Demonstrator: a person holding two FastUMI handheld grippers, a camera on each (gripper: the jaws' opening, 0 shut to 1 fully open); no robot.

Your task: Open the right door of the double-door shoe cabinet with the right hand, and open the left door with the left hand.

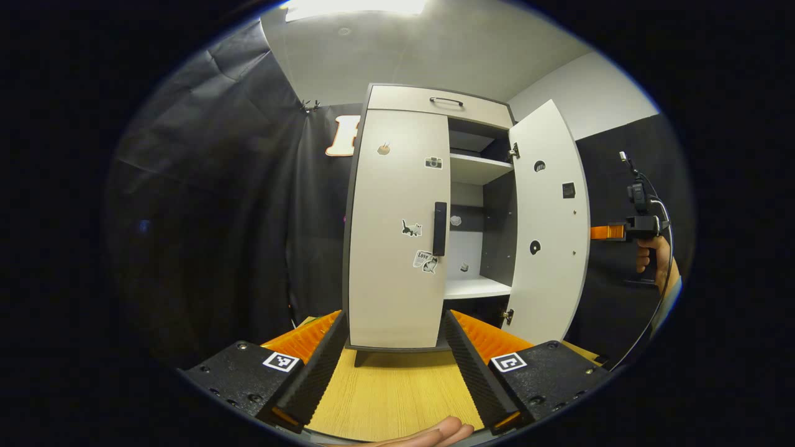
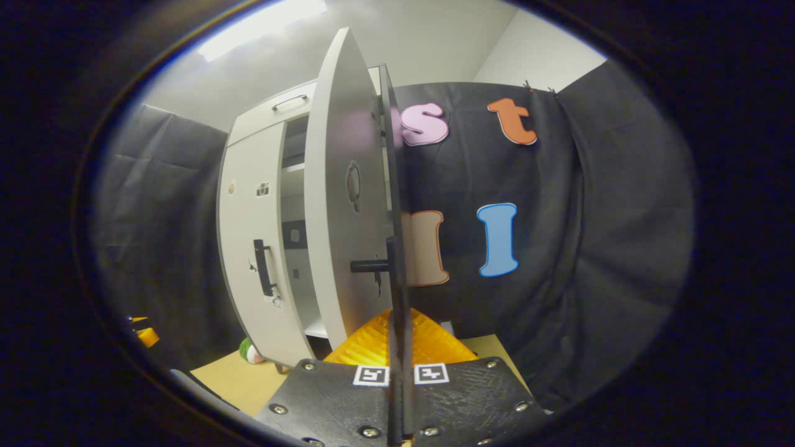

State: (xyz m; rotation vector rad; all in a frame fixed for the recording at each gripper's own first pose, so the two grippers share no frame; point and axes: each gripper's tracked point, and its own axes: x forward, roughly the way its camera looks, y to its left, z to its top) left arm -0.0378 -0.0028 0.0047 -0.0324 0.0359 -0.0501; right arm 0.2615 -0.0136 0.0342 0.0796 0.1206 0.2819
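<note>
The pale shoe cabinet (image 1: 397, 186) stands on a wooden top. Its left door (image 1: 391, 273) is closed, with a black handle (image 1: 440, 228) at its inner edge. My left gripper (image 1: 394, 372) hangs open a short way in front of that door, touching nothing. The right door (image 1: 549, 230) is swung wide and shelves show behind it. In the right gripper view this door (image 2: 348, 217) is seen almost edge-on, and its dark free edge (image 2: 392, 186) runs down between the fingers of my right gripper (image 2: 397, 379), which is shut on it. That gripper (image 1: 612, 232) is held by a hand at the door's outer edge.
A drawer with a metal handle (image 1: 446, 100) tops the cabinet. The wooden surface (image 1: 397, 397) stretches in front of it. A small green object (image 2: 251, 352) lies by the cabinet's foot. Black cloth walls close in both sides. Fingers of a hand (image 1: 435, 434) show at the bottom.
</note>
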